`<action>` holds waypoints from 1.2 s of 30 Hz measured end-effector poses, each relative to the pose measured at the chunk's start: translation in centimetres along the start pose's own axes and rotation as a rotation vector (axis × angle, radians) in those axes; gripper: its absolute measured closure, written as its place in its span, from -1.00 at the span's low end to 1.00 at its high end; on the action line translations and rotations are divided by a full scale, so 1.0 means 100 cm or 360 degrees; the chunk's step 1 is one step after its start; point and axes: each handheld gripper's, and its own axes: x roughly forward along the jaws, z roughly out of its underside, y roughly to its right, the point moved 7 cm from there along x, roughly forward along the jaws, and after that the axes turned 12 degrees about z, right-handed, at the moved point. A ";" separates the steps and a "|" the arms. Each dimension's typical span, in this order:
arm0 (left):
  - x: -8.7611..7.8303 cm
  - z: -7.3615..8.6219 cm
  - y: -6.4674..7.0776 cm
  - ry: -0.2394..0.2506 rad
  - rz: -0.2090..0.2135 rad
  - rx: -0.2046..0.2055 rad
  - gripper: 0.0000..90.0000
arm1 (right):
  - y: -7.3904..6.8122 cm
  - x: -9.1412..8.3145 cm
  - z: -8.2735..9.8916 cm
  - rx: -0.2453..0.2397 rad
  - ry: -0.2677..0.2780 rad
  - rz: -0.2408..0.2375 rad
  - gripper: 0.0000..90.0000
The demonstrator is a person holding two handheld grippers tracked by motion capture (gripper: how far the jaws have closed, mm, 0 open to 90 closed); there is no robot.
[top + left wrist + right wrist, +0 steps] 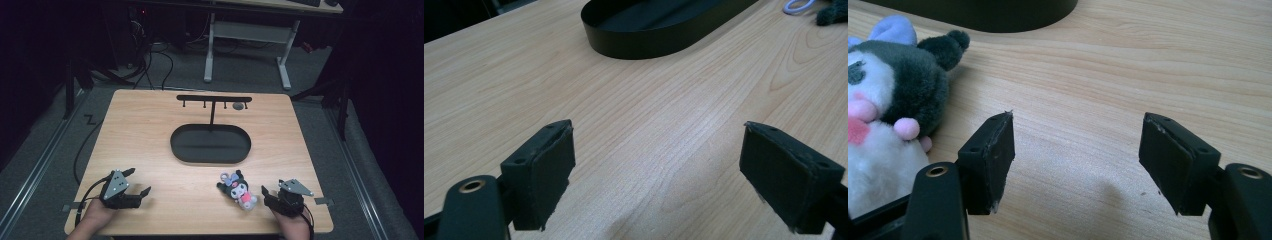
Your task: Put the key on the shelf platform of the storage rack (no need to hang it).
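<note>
A small plush toy [239,189] with a dark head, lilac bow and pink-and-white body lies on the wooden table [150,130] near its front right. My right gripper [271,189] rests just right of it, open and holding nothing. In the right gripper view the plush toy [888,100] lies left of the left jaw, apart from the open gripper [1078,155]. My left gripper [139,181] sits open at the front left, over bare wood [656,170]. A black oval tray [210,144] carries a T-shaped hook stand [214,98].
A small grey object [239,106] hangs near the right end of the stand's bar. In the left gripper view the tray's wall [664,40] lies ahead, with a white loop [796,6] and a dark plush bit [834,12] at the top right. A desk frame [247,45] stands behind.
</note>
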 end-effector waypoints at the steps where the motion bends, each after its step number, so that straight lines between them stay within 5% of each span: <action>1: 0.000 0.000 0.000 -0.0001 -0.0001 0.0000 -0.66 | 0.000 0.000 0.000 -0.0002 -0.0003 0.0000 -0.32; 36: 0.000 0.000 0.000 -0.0007 0.0002 0.0003 -0.66 | -0.002 -0.002 0.004 -0.0019 -0.0133 -0.0057 -0.46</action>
